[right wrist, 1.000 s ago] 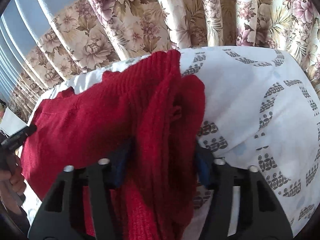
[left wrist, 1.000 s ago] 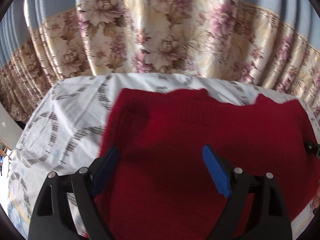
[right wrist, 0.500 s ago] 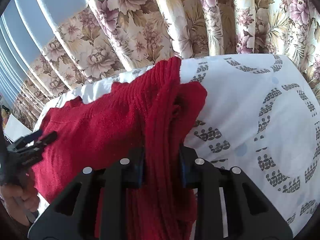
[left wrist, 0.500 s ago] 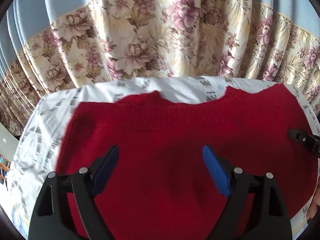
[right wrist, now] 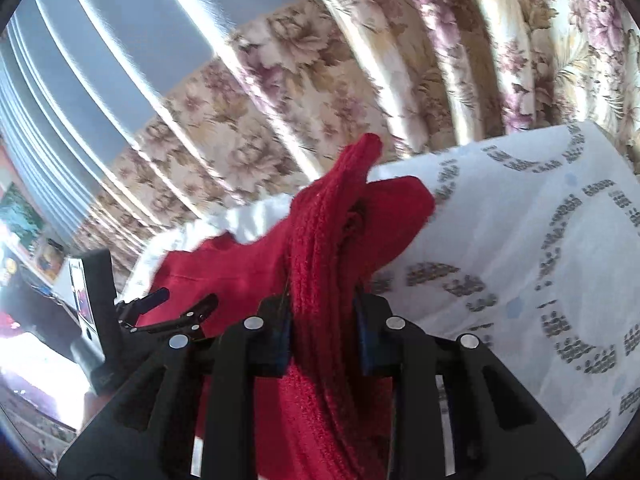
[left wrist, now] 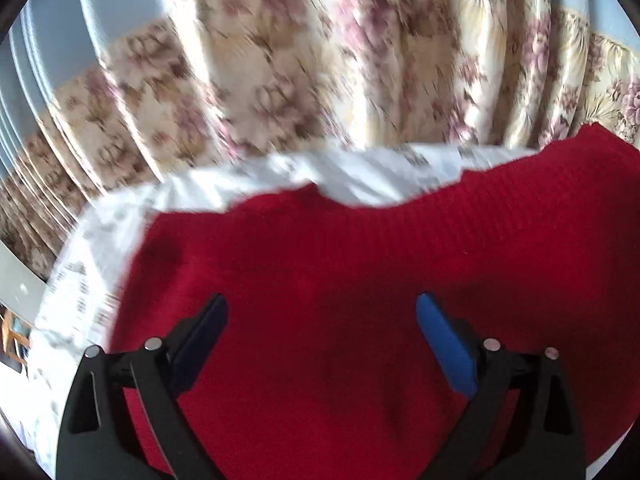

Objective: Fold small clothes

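Leftmost, in the left wrist view, just bare white cloth with grey print, backed by a floral curtain. Next to that, lying spread on the cloth, the red sweater, neckline toward the curtain, filling the middle and running off to the right, where lifted higher against the curtain. Hovering above its middle, the left claw: jaws opening wide, blue pads well apart, nothing pinched between them, only knit below. Over in the right wrist view, at far left, that same claw again, seen small from the side, above the flat part of the sweater. In the middle, the right claw, jaws closing and pressing from both sides on a thick bunched ridge of the sweater, raised off the cloth and drooping forward past the pads. To the right, more printed cloth, bare, reaching up to the curtain.
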A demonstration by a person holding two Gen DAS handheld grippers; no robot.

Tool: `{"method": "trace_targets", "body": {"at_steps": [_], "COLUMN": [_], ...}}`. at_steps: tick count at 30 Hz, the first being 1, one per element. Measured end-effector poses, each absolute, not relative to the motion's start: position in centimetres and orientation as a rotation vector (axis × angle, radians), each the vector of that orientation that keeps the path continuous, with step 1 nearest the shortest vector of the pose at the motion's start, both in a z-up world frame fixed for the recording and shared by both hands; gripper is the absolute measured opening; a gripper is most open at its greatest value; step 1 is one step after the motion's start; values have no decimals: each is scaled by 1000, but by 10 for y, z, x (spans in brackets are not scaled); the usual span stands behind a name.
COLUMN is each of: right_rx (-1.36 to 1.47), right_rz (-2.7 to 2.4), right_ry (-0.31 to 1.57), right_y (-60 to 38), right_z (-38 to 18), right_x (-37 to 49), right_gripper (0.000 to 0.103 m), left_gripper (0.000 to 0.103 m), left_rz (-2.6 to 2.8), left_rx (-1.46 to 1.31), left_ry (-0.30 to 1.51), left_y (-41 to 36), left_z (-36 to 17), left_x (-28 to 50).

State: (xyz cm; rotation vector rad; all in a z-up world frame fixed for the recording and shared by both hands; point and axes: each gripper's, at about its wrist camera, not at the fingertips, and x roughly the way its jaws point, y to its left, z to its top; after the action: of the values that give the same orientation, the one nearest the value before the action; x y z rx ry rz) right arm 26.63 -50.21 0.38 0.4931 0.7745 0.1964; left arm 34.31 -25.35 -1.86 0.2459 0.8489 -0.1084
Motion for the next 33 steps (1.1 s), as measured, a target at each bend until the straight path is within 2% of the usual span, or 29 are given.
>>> {"method": "trace_targets", "body": {"at_steps": [11,19,29,31,33], "right_rx": [707,861,613,571,561], "right_rz": [286,288,212,184,164], "right_ry": [771,784,849,853,841], "right_y": [-426,-343,-213,-199,-193], "right_z": [45,32,9,4,3], "right_x": [305,331,358,358,358], "right_gripper": [22,22,23,26,35], "left_gripper": [96,96,96,96,96], "left_rz": [61,136,130,131,136], "left_rx": [267,177,100,73,56], "left_ry": [697,679,736,748,756], "left_y": [-125,-44,4,14,23], "left_z": [35,52,49,49,50], "left_x": [324,323,333,335,335]}}
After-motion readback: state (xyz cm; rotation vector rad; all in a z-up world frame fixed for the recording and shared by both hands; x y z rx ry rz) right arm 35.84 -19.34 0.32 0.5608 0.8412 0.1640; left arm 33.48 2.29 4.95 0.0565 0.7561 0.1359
